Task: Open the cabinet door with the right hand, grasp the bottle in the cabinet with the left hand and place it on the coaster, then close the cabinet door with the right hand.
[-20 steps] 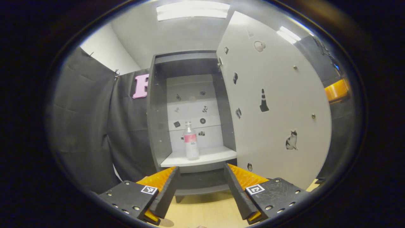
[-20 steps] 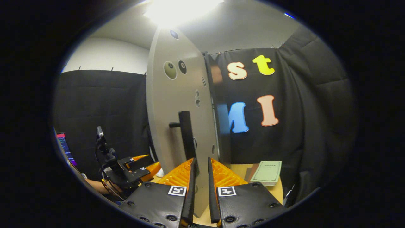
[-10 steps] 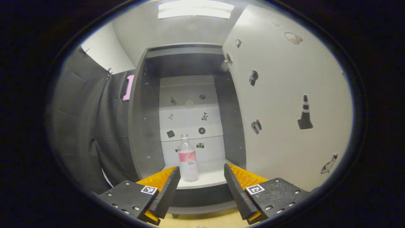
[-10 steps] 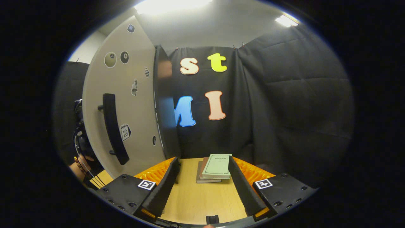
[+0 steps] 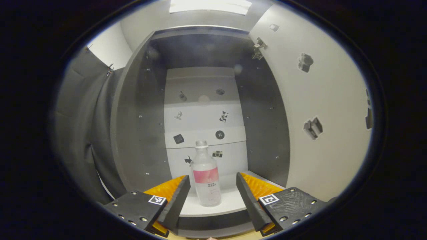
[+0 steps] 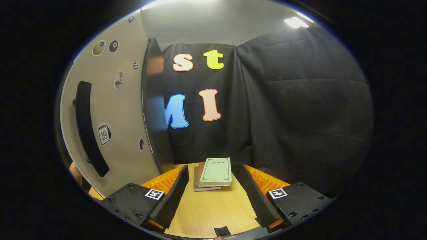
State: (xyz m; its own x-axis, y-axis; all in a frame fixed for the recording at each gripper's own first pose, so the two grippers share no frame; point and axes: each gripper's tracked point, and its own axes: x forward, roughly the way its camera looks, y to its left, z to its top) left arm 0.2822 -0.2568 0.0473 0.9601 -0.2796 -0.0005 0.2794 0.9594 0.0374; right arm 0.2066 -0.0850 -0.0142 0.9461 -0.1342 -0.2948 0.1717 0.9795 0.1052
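Observation:
A clear bottle point(image 5: 206, 176) with a pink label and white cap stands upright on the white shelf point(image 5: 227, 206) inside the open grey cabinet point(image 5: 133, 126). My left gripper point(image 5: 212, 190) is open, its fingers reaching toward the shelf edge on either side of the bottle, which stands a little beyond the tips. The cabinet door point(image 5: 327, 110) is swung wide open on the right. In the right gripper view the door point(image 6: 113, 113) with its black handle point(image 6: 87, 130) stands at the left. My right gripper point(image 6: 213, 191) is open over the wooden table point(image 6: 213, 210), holding nothing.
A stack of books point(image 6: 213, 173) lies on the table beyond my right gripper's fingers. Black cloth point(image 6: 300, 110) walls the booth behind and to the right. Stickers dot the cabinet's back panel point(image 5: 203, 113) and the door. A person's arm point(image 6: 76, 173) shows by the door's lower edge.
My left gripper has moved in toward the cabinet, so the bottle looms larger between its fingers. My right gripper let go of the door handle, opened, and swung right toward the books.

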